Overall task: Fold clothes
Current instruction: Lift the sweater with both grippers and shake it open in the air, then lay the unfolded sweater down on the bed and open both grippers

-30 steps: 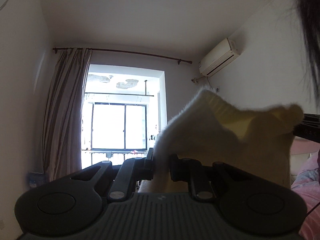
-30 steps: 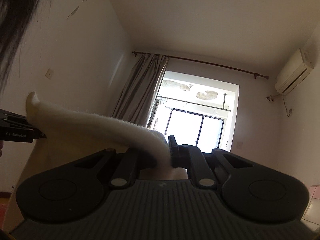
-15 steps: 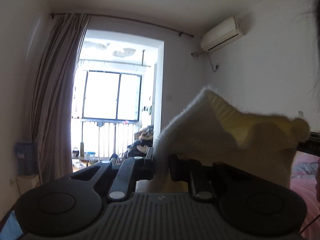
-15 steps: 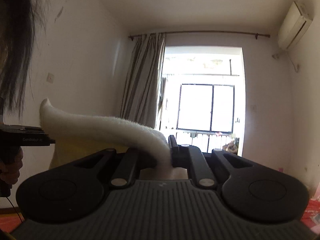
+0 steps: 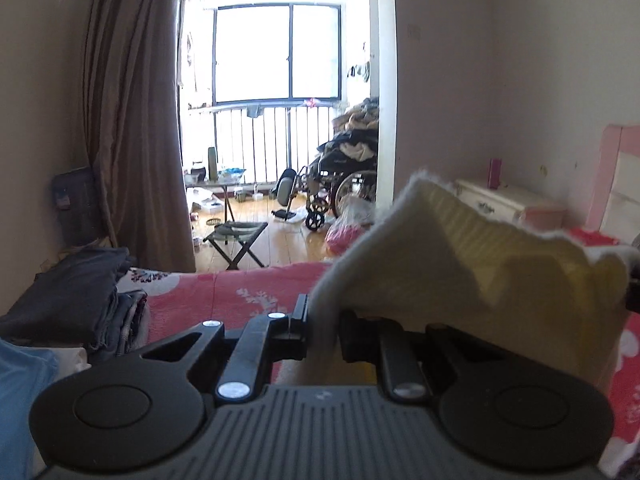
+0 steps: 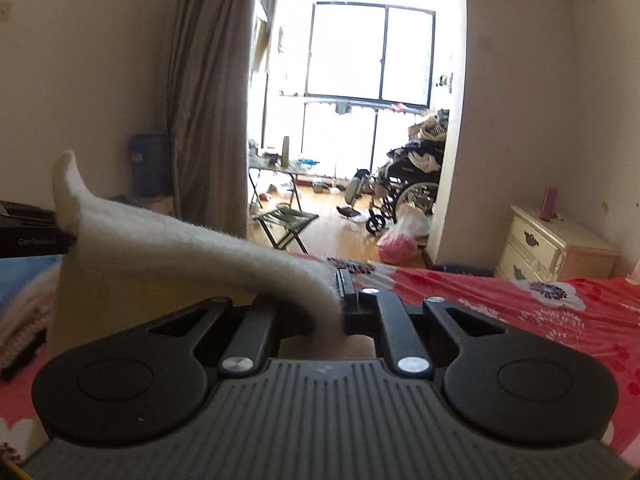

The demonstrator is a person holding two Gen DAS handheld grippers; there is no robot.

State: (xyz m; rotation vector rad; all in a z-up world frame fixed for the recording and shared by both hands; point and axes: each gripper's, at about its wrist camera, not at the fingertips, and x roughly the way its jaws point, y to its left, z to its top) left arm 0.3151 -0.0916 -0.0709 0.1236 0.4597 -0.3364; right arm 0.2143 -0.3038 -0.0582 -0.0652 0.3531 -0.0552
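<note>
Overhead, fuzzy cream garment [image 5: 460,256] (yellow ribbed inside), stretched between grippers.

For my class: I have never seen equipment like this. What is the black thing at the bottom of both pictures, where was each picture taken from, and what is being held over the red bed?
There is no robot here. A person holds a pair of hand-operated tongs in each hand, and each carries a wide-angle camera looking forward along its two fingers. The black shape at the bottom is that tool itself.

One picture comes from the left tongs, the other from the right tongs. Both are shut on the same fuzzy cream-yellow garment, which spans between them above the bed.

The bed has a red flowered cover. A stack of dark folded clothes lies on it in the left view. Beyond are a curtain, a wheelchair and a cream dresser.
</note>
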